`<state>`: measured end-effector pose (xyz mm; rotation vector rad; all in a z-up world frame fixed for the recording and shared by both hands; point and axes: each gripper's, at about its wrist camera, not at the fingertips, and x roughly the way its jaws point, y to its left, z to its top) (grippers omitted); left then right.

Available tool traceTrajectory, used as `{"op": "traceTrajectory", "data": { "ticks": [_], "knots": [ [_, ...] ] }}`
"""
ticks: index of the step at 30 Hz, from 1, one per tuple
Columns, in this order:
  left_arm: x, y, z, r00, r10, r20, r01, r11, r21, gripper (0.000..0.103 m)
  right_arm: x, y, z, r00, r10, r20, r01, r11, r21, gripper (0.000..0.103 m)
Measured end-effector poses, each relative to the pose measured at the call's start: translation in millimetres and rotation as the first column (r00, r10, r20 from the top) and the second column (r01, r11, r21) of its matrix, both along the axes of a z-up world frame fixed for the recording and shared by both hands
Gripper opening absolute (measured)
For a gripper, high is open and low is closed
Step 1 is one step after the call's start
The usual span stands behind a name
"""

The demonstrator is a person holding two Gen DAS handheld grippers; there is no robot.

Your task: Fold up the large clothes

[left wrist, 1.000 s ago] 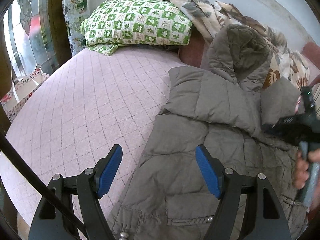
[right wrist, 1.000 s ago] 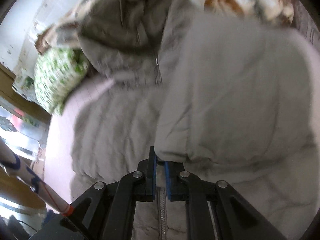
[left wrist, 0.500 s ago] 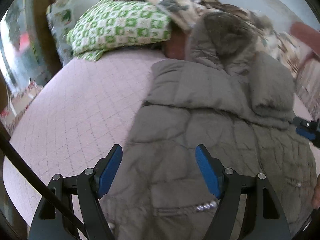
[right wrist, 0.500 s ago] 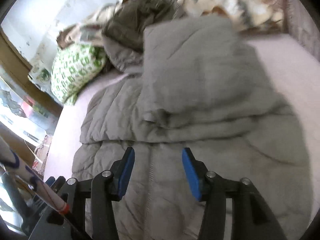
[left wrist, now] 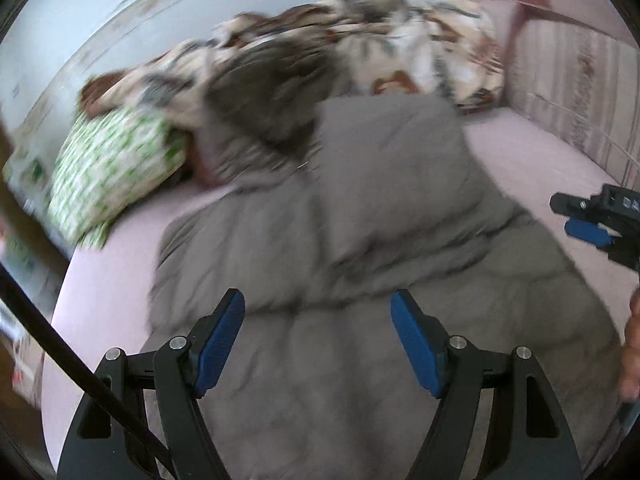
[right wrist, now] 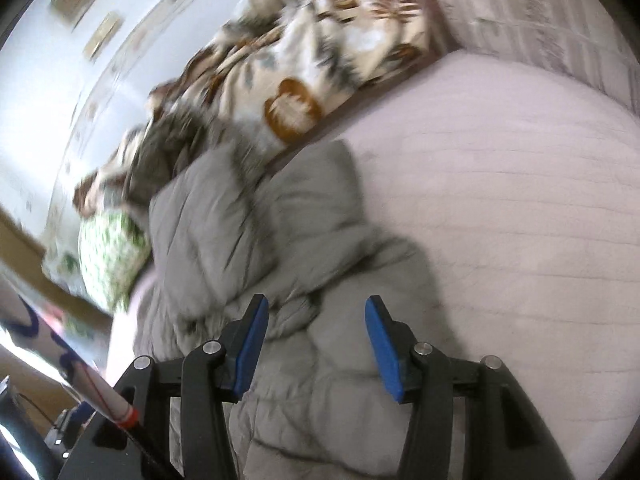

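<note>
Through the left wrist camera we see our left gripper [left wrist: 318,320] with its blue-padded jaws spread wide and nothing between them. The grey quilted puffer coat [left wrist: 360,248] lies spread on the pale pink quilted bedspread [left wrist: 532,160], directly beyond and beneath the fingertips, one panel folded over its upper body. Ahead and to the left of the claw sits a green-and-white checked pillow [left wrist: 112,168]; farther ahead, past the coat's hood, a cream blanket with brown and grey leaf print [left wrist: 400,52] is heaped against the wall. Off to the right, our right gripper [left wrist: 588,224] hangs over the bedspread just beside the coat's edge, and a hand [left wrist: 632,344] shows at the frame's rim.

Through the right wrist camera, the right gripper [right wrist: 316,344] stands with its jaws parted and empty; the puffer coat [right wrist: 280,248] lies below and ahead-left of them, bare bedspread [right wrist: 520,220] to the right. The pillow [right wrist: 108,256] lies far left, the blanket [right wrist: 304,64] ahead.
</note>
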<state>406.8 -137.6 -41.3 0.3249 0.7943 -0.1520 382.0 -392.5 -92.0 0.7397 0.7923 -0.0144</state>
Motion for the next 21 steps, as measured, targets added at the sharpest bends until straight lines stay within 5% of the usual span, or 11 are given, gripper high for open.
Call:
{"op": "traceTrajectory", "data": {
  "ticks": [8, 15, 16, 17, 19, 21],
  "knots": [
    [64, -101, -5, 0.993, -0.094, -0.077, 0.089, 0.994, -0.061, 0.075, -7, -46, -1, 0.994, -0.106, 0.005, 0.105, 0.987, 0.12, 0.055],
    [104, -142, -41, 0.996, 0.021, -0.089, -0.008, 0.99, 0.141, 0.075, -3, -56, -2, 0.993, -0.116, 0.014, 0.112, 0.982, 0.155, 0.055],
    [108, -142, -44, 0.996, 0.035, -0.087, -0.02, 0.985, 0.169, 0.067, -2, -55, -2, 0.994, -0.109, 0.014, 0.106, 0.982, 0.155, 0.055],
    [107, -137, -42, 0.995, 0.038, -0.091, -0.024, 0.988, 0.152, 0.034, 0, -53, -2, 0.995, -0.101, 0.011, 0.098, 0.984, 0.15, 0.055],
    [110, -118, -35, 0.986, 0.068, -0.152, -0.057, 0.996, 0.074, 0.003, 0, -50, -2, 0.996, -0.094, 0.008, 0.092, 0.986, 0.136, 0.055],
    [110, -92, -18, 0.985, 0.101, -0.141, -0.101, 0.995, 0.01, 0.003, 1, -47, -2, 0.996, -0.088, 0.007, 0.086, 0.989, 0.12, 0.055]
  ]
}}
